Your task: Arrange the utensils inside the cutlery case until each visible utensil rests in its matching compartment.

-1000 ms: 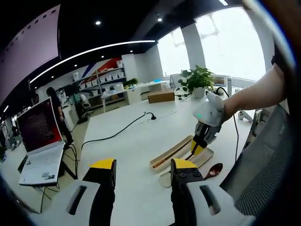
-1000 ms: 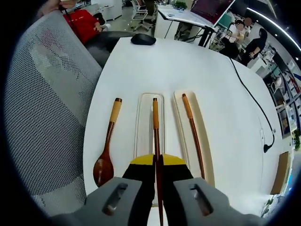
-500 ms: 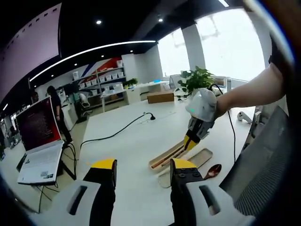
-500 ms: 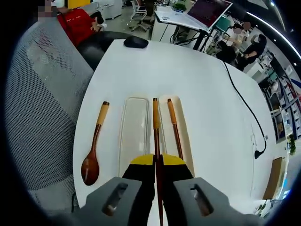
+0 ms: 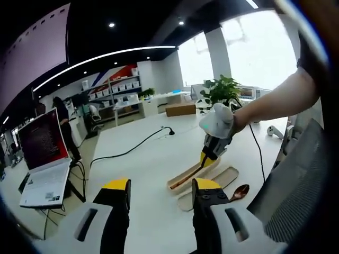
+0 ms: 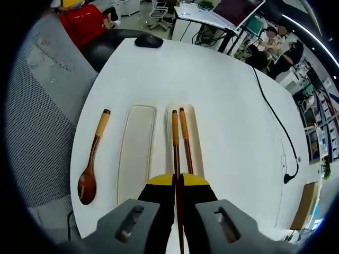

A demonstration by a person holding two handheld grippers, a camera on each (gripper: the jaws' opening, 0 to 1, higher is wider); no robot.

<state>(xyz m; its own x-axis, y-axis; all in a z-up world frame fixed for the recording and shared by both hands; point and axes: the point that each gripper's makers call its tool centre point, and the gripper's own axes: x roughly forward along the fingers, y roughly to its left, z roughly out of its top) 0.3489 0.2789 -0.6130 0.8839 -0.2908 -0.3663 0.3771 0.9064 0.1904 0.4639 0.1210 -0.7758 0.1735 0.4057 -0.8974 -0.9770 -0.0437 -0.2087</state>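
The right gripper (image 6: 176, 180) is closed on a dark chopstick (image 6: 175, 153) and holds it above the narrow tray (image 6: 194, 153), almost parallel to the second chopstick (image 6: 185, 145) that already lies inside. I think the risk is that the held stick comes down on the tray's rim, or on the other stick, and rolls out onto the white table (image 6: 228, 95); a slightly crooked release would be enough for this. The wide tray (image 6: 135, 153) beside it has nothing in it, and the wooden spoon (image 6: 90, 169) lies on the table near its edge, just beside that tray. The left gripper (image 5: 160, 193) has its jaws apart and holds nothing. The left gripper view gives the side look: the right gripper (image 5: 208, 156) tilted down over the trays, and a laptop (image 5: 45, 159) at the table's far edge. The right gripper view gives the look from above, where the stick's line against the tray can be judged.
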